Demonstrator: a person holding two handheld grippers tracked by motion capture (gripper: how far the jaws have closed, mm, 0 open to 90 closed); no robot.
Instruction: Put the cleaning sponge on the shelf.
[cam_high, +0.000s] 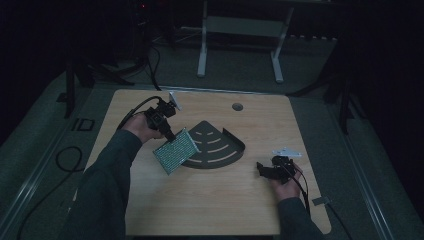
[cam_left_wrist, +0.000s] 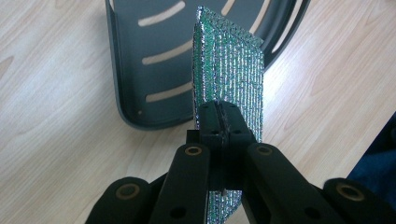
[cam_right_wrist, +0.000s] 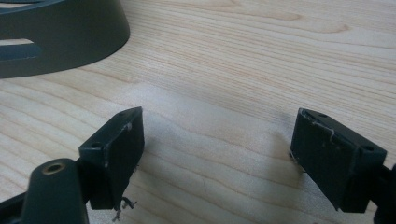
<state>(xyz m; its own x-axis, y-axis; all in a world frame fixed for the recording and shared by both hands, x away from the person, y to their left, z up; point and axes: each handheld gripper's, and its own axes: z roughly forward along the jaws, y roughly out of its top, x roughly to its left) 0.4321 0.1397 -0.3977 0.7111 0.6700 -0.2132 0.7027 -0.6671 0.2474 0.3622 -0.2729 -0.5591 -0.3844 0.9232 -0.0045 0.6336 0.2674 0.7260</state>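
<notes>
A green glittery scouring pad (cam_high: 176, 151) hangs tilted over the left edge of a dark fan-shaped slotted tray (cam_high: 220, 145). My left gripper (cam_high: 169, 134) is shut on the pad's near edge. In the left gripper view the pad (cam_left_wrist: 231, 74) stands on edge between the closed jaws of my left gripper (cam_left_wrist: 219, 119), with the tray (cam_left_wrist: 149, 60) beneath and beyond it. My right gripper (cam_high: 263, 169) rests low over the table to the right of the tray, open with nothing in it. The right gripper view has my right gripper (cam_right_wrist: 217, 154) wide apart over bare wood, the tray's wall (cam_right_wrist: 70, 37) at upper left.
The wooden table (cam_high: 210, 200) has a round cable hole (cam_high: 237, 106) near its far edge. A small pale metal part (cam_high: 286, 151) lies just beyond my right hand. A white desk frame (cam_high: 240, 30) and cables stand on the dark floor behind.
</notes>
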